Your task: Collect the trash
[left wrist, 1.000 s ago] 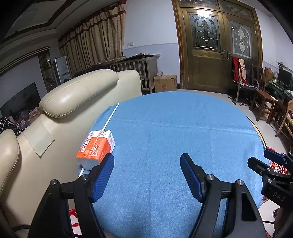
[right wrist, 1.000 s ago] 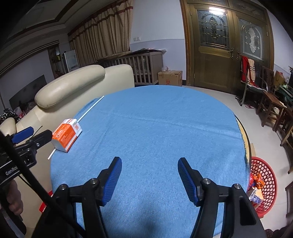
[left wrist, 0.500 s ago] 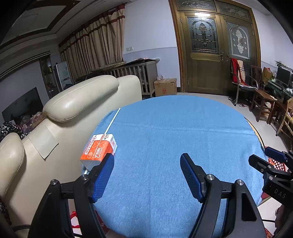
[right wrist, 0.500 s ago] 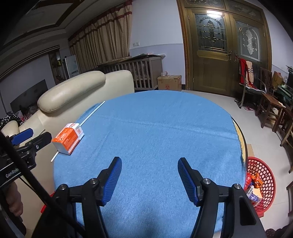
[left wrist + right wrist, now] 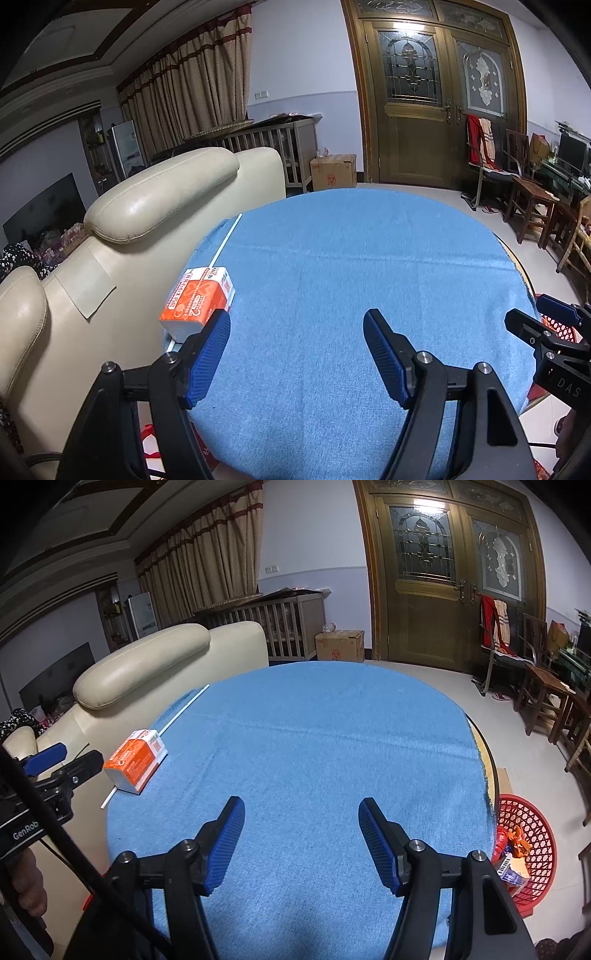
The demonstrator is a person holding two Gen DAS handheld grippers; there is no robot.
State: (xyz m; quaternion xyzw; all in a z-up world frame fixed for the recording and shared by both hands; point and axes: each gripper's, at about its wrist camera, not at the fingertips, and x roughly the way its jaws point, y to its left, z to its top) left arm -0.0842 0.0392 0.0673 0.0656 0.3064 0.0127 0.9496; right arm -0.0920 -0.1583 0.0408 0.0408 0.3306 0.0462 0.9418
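An orange and white carton lies at the left edge of the round table covered in blue cloth. Beside it a thin white stick runs along the cloth's edge. My left gripper hovers open over the near side of the table, its left fingertip just in front of the carton, nothing between the pads. My right gripper is open and empty above the cloth's near middle. A red basket on the floor at the right holds several pieces of trash.
A cream leather sofa presses against the table's left side. Wooden chairs stand at the right, a cardboard box and a wooden door lie beyond the table. A hand holds the left gripper's handle.
Both views have drifted slightly, so the table and carton sit a little lower in the frames. Both pairs of jaws keep the same width.
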